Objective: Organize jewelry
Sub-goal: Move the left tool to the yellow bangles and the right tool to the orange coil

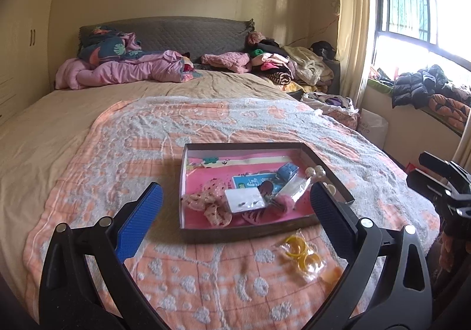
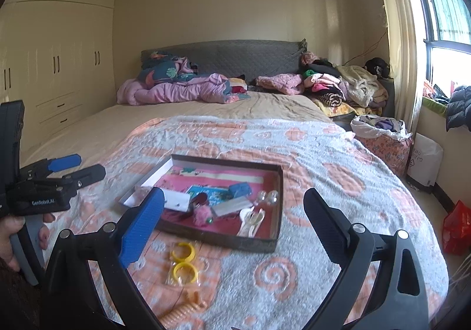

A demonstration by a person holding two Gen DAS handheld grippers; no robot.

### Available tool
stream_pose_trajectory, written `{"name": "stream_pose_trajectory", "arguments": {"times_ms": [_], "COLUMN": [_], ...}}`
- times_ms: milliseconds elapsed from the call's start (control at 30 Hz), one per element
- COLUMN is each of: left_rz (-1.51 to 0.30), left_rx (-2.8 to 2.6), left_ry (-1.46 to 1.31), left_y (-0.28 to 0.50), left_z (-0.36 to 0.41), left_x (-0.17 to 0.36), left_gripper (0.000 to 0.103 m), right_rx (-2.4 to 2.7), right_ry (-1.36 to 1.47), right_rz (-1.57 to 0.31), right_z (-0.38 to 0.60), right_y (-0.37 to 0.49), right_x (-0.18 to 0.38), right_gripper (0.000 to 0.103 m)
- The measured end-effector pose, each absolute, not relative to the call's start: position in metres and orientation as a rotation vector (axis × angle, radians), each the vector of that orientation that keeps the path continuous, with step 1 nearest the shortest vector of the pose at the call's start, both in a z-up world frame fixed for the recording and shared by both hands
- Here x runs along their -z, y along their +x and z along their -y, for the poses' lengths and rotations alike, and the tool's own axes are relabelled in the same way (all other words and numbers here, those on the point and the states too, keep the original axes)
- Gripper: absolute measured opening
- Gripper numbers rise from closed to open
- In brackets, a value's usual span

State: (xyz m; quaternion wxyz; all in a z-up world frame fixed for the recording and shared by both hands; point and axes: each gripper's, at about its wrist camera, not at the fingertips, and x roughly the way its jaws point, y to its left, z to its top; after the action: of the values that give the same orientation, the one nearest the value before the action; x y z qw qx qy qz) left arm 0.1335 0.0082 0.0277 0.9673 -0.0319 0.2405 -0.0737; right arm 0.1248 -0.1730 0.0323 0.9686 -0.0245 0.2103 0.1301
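While both claws hang empty above the bed, take stock before you reach.

Left claw (image 1: pixel 235 212): its jaws stand wide, nothing between them, and it hovers over the near edge of the tray.

Right claw (image 2: pixel 234 215): also spread wide and empty, hovering over the blanket with the tray's near wall straight ahead.

Nearest loose piece: the clear packet of yellow rings (image 2: pixel 184 263) lies on the blanket (image 2: pixel 323 256) just outside the tray's near wall, between you and the tray. This looks like the piece to gather next.

Second loose piece: an orange coiled band (image 2: pixel 184 311) lies nearer you than the packet, close beside it.

How to take the packet: bring the right claw down over the bag, keep one pad on each side of the rings, and close on the plastic together with a ring so the film does not slip out. The blanket is soft, so press lightly or the pads will pinch terry loops instead.

Where to set it: lift it over the near wall and drop it on a bare pink patch of the tray floor.

Tray (image 1: pixel 182 182): a shallow dark-walled box with a pink lining, lying flat on the blanket.

Tray contents: a dotted pink scrunchie (image 1: pixel 207 206), a white earring card (image 1: pixel 243 200), a blue clip (image 1: pixel 287 171), a fluffy pink bobble (image 2: pixel 203 215) and pale bead-like pieces (image 2: pixel 268 197) by the right wall.
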Motion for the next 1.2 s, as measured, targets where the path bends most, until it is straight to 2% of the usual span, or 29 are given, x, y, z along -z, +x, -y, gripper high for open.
{"name": "stream_pose_trajectory", "arguments": {"times_ms": [733, 1200], "left_rz": [-0.565, -0.649], "left_rx": [0.12, 0.171], "left_ry": [-0.095, -0.092], "left_y": [0.108, 0.113], "left_z": [-0.022, -0.007], "left_x": [0.016, 0.046], "left_gripper": [0.092, 0.092], "right_rx": [-0.265, -0.308], "right_ry": [-0.04, 0.006], "right_rz": [-0.645, -0.813], "right_z": [0.14, 0.133], "right_y": [0.102, 0.113], "right_x": [0.055, 0.101], "right_gripper": [0.092, 0.063]}}
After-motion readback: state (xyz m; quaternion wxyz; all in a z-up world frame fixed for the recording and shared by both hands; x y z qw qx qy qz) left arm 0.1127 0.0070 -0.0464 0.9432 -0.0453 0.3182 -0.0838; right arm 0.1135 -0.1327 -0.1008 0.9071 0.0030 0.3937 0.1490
